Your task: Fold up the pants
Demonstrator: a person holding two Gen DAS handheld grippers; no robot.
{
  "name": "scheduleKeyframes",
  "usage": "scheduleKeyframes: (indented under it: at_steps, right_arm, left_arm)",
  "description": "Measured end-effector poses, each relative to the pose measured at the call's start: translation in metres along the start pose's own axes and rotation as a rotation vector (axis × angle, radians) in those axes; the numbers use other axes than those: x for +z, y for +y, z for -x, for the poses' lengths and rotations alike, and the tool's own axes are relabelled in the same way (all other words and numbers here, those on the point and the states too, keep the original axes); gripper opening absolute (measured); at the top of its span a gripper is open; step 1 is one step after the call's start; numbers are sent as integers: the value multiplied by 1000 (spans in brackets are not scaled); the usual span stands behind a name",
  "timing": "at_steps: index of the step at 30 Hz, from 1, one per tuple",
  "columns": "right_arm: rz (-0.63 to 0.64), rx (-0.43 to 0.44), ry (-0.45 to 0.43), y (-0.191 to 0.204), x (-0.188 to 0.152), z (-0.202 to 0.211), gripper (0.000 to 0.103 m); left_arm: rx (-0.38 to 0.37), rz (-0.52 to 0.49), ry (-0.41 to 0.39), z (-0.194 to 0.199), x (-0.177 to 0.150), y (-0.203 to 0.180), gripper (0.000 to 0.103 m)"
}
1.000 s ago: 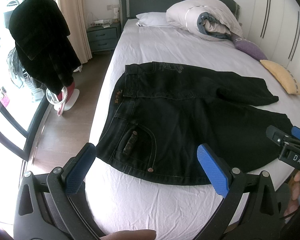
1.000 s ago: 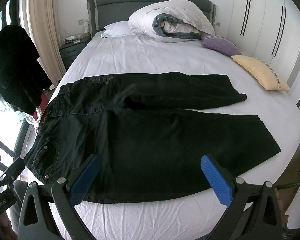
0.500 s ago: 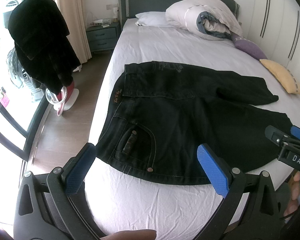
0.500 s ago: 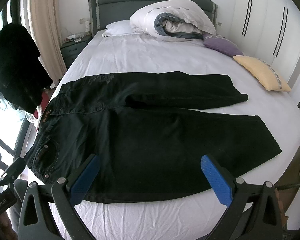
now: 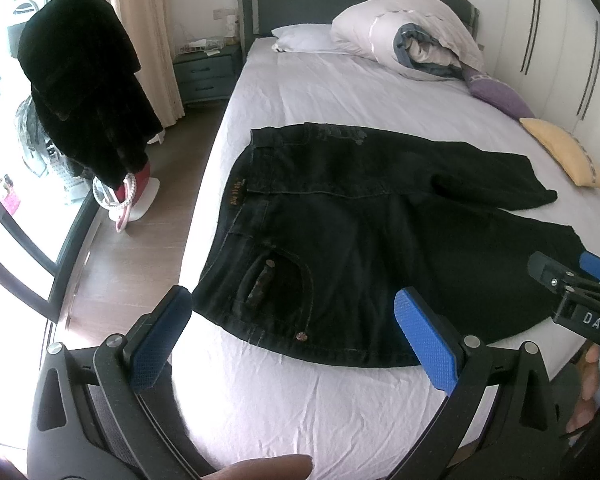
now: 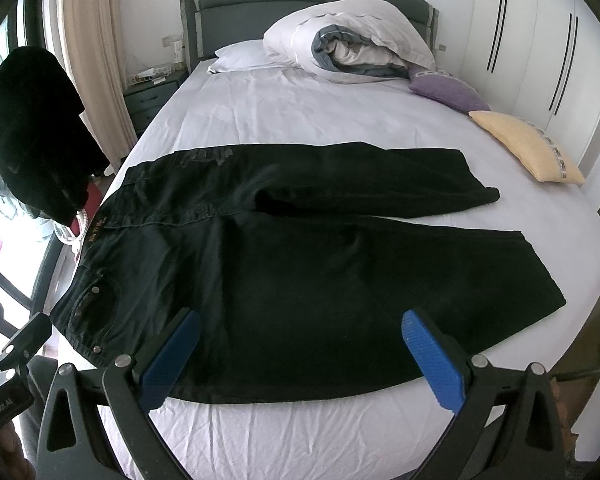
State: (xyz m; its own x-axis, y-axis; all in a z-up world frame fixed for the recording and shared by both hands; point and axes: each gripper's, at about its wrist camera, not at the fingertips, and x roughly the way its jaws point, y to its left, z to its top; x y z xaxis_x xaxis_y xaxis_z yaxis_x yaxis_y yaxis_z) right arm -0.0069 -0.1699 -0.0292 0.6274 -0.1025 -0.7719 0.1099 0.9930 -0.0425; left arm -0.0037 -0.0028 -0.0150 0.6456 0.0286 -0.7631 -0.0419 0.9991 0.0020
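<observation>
Black jeans (image 5: 360, 236) lie spread flat across the white bed, waistband to the left and both legs running right; they also show in the right wrist view (image 6: 300, 272). My left gripper (image 5: 292, 332) is open and empty, held above the near bed edge in front of the waistband and pocket corner. My right gripper (image 6: 300, 352) is open and empty, held over the near edge of the front leg. The right gripper's tip shows in the left wrist view (image 5: 572, 280) at the right. The left gripper shows at the lower left of the right wrist view (image 6: 16, 356).
A rolled duvet (image 6: 356, 40), a white pillow (image 6: 240, 58), a purple cushion (image 6: 448, 90) and a yellow cushion (image 6: 528, 146) lie at the bed's far side. A black coat (image 5: 84, 100) hangs on a stand left of the bed. A nightstand (image 5: 208, 72) stands by the headboard.
Both grippers have drawn back slightly toward me and stayed open. The jeans have not moved.
</observation>
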Motion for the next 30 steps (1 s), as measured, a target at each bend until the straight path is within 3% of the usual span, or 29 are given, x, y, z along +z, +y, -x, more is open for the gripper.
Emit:
scheduleKeyframes:
  at_steps: [6, 9, 12, 16, 18, 23, 25, 30]
  right_arm:
    - [53, 85, -23, -6, 1, 4, 103]
    - [118, 202, -34, -13, 12, 3, 103]
    - [199, 291, -72, -20, 33, 2, 103]
    - [319, 332, -156, -29, 73, -4, 103]
    - [379, 362, -173, -32, 94, -16, 103]
    - [537, 429, -114, -38, 150, -79, 100]
    - [556, 462, -67, -42, 172, -110, 92]
    - [598, 516, -11, -44, 214, -171, 81]
  left_arm:
    - [34, -40, -31, 8, 1, -1, 103]
    - [-22, -89, -54, 8, 12, 5, 103]
    - [-65, -146, -13, -11, 37, 6, 103]
    - [-240, -143, 74, -58, 78, 14, 103]
    - [-229, -163, 122, -86, 102, 13, 103]
    - [-297, -221, 63, -141, 178, 11, 103]
    - [-315, -303, 86, -181, 214, 0, 103]
    - [-333, -485, 171, -268, 266, -27, 103]
